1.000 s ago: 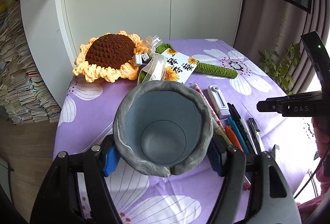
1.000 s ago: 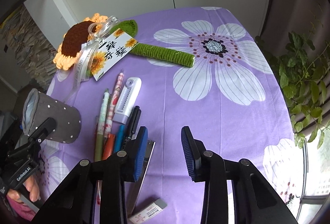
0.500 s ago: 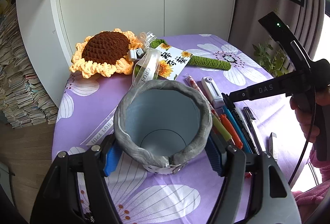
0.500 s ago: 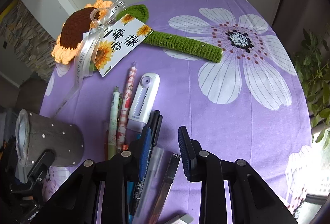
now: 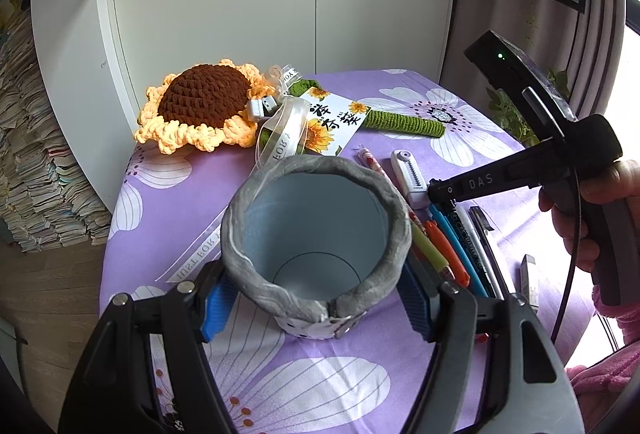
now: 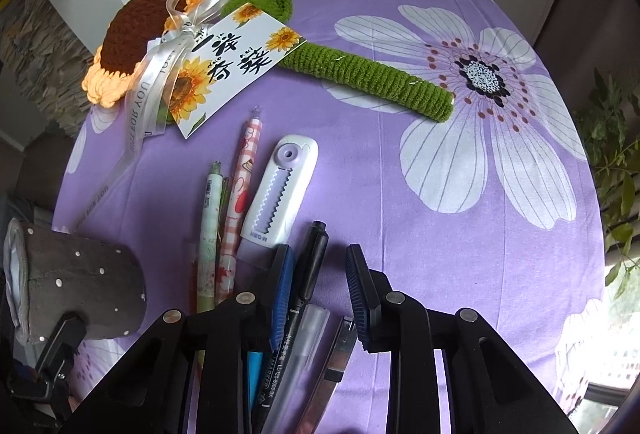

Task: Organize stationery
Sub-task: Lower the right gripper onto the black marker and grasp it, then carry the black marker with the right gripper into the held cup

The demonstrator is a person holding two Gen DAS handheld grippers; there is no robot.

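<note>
My left hand-held gripper [image 5: 316, 308] is clamped on the grey pen holder [image 5: 316, 234], mouth tilted toward the camera, above the purple floral counter [image 6: 400, 194]. My right hand-held gripper [image 6: 318, 282], jaws apart and just been closing, straddles the black marker [image 6: 308, 274] in the pen row beside the white correction tape [image 6: 280, 190].

Soft daylight enters from the right, blowing out the window edge [image 5: 630, 82]. The purple flower-printed tablecloth [image 6: 400, 194] is evenly lit and sharp; fisheye bending and dark vignetting mark the corners.
</note>
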